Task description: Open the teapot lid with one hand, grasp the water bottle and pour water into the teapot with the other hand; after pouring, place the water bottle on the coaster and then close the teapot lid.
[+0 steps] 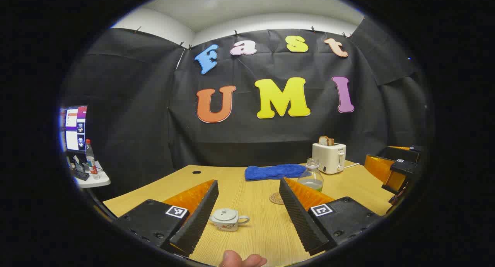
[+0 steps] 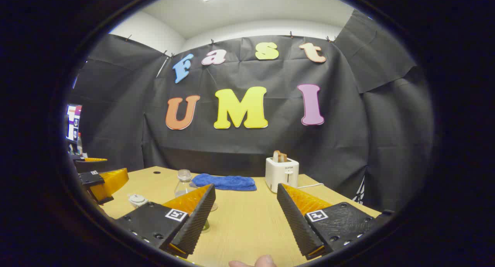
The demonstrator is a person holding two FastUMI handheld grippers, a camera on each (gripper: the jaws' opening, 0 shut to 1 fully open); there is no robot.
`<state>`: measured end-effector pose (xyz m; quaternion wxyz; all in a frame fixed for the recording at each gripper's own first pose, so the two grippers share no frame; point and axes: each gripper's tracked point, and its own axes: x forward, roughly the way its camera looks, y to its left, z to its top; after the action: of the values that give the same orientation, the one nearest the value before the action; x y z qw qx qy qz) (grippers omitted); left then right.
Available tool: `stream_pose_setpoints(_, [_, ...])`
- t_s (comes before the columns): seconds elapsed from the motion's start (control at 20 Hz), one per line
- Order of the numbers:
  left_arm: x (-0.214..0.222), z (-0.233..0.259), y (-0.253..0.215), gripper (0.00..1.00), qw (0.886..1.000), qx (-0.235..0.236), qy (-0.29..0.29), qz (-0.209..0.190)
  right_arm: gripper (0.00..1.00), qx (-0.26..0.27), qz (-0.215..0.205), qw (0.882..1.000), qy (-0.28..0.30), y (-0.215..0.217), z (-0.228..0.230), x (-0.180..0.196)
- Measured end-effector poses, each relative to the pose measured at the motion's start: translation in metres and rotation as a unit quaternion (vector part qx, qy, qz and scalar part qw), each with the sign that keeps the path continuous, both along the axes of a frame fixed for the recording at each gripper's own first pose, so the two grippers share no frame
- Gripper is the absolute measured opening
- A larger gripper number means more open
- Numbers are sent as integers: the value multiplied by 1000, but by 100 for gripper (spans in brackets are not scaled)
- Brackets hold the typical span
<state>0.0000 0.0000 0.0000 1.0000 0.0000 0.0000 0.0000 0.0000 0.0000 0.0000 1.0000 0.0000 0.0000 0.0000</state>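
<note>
A wooden table stands in a booth with a black cloth wall behind it.

In the left gripper view, the little white teapot sits near, with its lid on, between the spread fingers of the left gripper. Nothing is in its grip. A bit farther and to the right lies the round coaster. Just right of that stands the bottle, with no cap and a little water inside.

Far back lie a blue towel and a white toaster with bread in it.

In the right gripper view, the right gripper is spread wide too, over bare table. The bottle is partly hidden behind its left finger.
</note>
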Motion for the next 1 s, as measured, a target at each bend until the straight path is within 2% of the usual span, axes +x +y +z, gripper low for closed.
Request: stream_pose_setpoints(1.0, [7, -19, 16, 99, 1000, -5, 24, 12, 95, -7, 19, 1000, 10, 10, -16, 8])
